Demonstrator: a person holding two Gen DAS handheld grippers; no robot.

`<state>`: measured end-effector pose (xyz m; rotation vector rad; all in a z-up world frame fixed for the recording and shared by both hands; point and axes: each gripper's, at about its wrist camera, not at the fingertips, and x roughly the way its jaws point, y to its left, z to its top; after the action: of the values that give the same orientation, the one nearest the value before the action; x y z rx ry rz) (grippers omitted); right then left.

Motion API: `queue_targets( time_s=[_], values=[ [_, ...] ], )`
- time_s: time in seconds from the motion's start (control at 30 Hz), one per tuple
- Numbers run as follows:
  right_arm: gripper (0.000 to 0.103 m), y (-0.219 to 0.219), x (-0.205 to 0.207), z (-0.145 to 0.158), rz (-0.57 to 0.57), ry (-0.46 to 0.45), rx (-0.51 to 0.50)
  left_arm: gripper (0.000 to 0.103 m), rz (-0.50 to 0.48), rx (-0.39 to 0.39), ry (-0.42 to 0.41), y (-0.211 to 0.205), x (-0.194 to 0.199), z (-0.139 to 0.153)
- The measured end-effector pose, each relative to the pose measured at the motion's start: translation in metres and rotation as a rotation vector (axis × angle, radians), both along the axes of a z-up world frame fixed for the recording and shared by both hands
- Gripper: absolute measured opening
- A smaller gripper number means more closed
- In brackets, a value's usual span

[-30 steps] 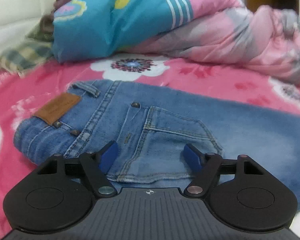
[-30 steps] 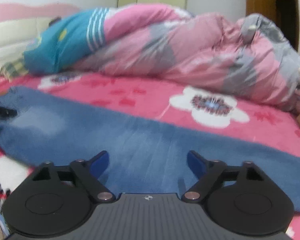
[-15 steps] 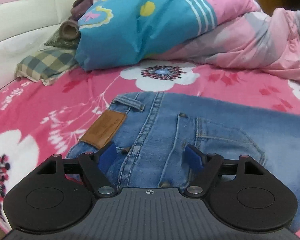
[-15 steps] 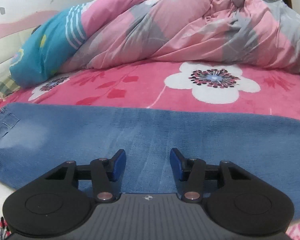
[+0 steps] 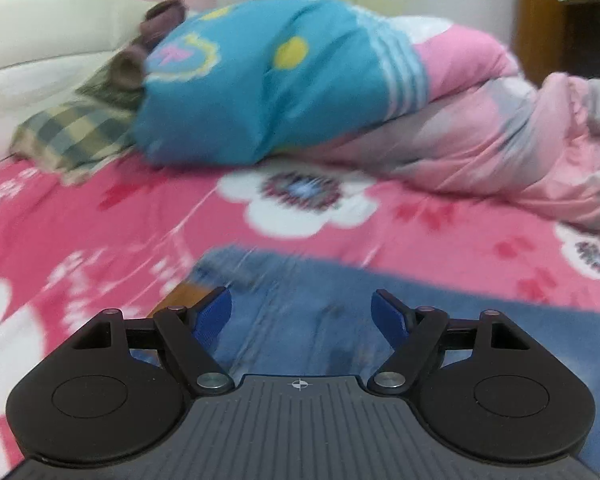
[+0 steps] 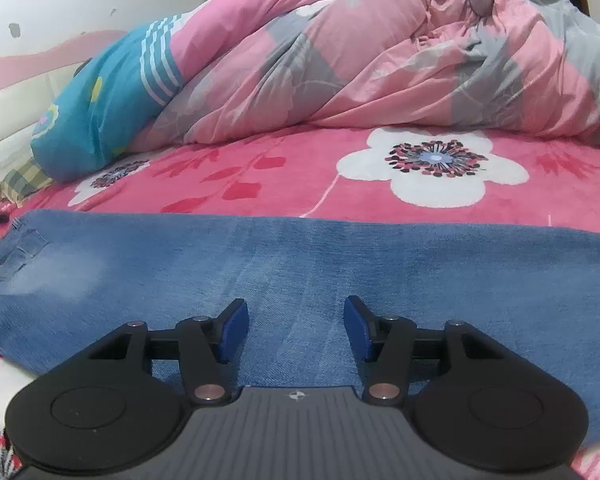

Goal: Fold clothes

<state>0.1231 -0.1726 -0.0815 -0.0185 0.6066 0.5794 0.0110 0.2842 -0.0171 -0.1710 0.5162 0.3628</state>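
Right wrist view: the bed (image 6: 260, 184), under a pink flowered sheet, carries a bundled pink, grey and teal quilt (image 6: 340, 60) along its far side. Nearer than that quilt, the blue jeans (image 6: 300, 256) lie flat across the sheet, waistband to the left. Over the denim, the right hand-held gripper (image 6: 296, 330) has its jaws opening, gripping nothing. Above the waistband, the left hand-held gripper (image 5: 302, 318) gapes wide, holding nothing.

Jeans (image 6: 340, 264) lie across the bedsheet (image 6: 300, 184); quilt (image 6: 380, 64) heaped behind them.
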Motion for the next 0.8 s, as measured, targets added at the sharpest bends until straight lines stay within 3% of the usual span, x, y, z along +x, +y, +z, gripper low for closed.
queue_targets(
  time_s=[0.1, 0.2, 0.23, 0.37, 0.43, 0.57, 0.7, 0.8],
  values=[
    [0.056, 0.002, -0.002, -0.001, 0.0, -0.014, -0.015, 0.078, -0.057, 0.001, 0.034, 0.0, 0.033, -0.005],
    [0.056, 0.0, -0.002, -0.001, 0.001, -0.014, -0.004, 0.078, -0.044, -0.055, 0.148, 0.011, 0.068, -0.034],
    [0.056, -0.001, -0.003, -0.001, 0.002, -0.013, -0.001, 0.078, -0.036, -0.055, 0.152, 0.011, 0.069, -0.037],
    [0.057, -0.002, -0.002, 0.0, 0.008, -0.005, 0.006, 0.078, -0.019, -0.039, 0.075, -0.003, 0.038, -0.015],
    [0.057, -0.001, -0.001, 0.002, 0.015, 0.003, -0.004, 0.078, 0.002, -0.074, 0.019, -0.005, 0.005, -0.003],
    [0.058, 0.02, -0.003, 0.024, 0.072, -0.017, -0.123, 0.08, 0.103, -0.134, -0.057, -0.001, -0.062, 0.013],
    [0.059, 0.079, -0.011, 0.069, 0.318, -0.095, -0.092, 0.08, 0.201, -0.213, -0.109, 0.015, -0.095, 0.003],
    [0.06, 0.155, -0.015, 0.092, 0.572, -0.131, -0.072, 0.079, 0.264, -0.264, -0.146, 0.027, -0.112, -0.007]
  ],
)
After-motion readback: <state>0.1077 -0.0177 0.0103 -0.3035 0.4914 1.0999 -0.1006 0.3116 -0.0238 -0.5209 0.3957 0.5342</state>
